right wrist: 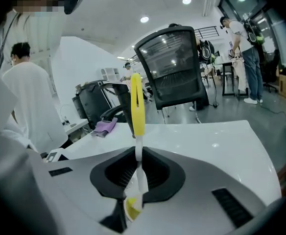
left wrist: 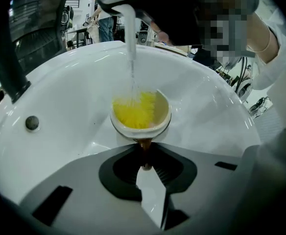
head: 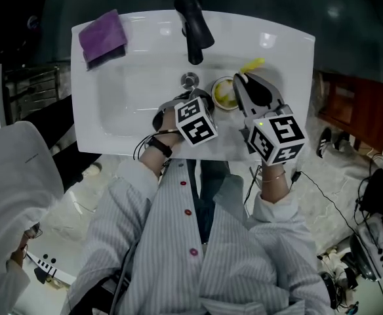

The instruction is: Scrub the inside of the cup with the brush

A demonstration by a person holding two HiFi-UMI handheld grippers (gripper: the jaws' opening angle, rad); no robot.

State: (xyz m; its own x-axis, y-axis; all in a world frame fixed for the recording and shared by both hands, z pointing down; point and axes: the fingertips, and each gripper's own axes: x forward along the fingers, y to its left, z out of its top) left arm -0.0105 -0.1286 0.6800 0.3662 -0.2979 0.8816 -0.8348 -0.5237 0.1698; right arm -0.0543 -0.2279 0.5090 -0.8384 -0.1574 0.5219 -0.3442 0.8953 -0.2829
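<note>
1. The cup point(left wrist: 162, 114) sits in the sink point(head: 132, 104), just right of the drain point(head: 189, 81). It is tipped so that its mouth faces the left gripper's camera.
2. Yellow bristles point(left wrist: 133, 110) fill most of the cup's cream interior. The white stem of the brush point(left wrist: 131, 48) runs down into them from above.
3. The left gripper point(left wrist: 144, 153) is clamped on the near side of the cup, its jaws pinching a brown part of it.
4. The right gripper point(right wrist: 138, 153) is closed on the brush's white stem. The yellow handle end stands up beyond the jaws, and a yellow bit shows below them.
5. Only the left gripper view looks into the cup and shows the bristles inside. The head view shows just a yellow patch there.
6. The right gripper view shows no cup. It looks past the sink to a black chair point(right wrist: 175, 67), a person in white point(right wrist: 25, 92) and a standing person point(right wrist: 241, 38).
7. Only the head view shows the black faucet point(head: 193, 28) behind the drain, a purple cloth point(head: 103, 37) on the sink's back corner far left of the drain, and a hooded person point(head: 14, 195).
8. Both forearms, in striped sleeves, reach over the sink's front edge. The left gripper tilts steeply down just below the drain in that view. The right one lies flatter, right of the drain.
</note>
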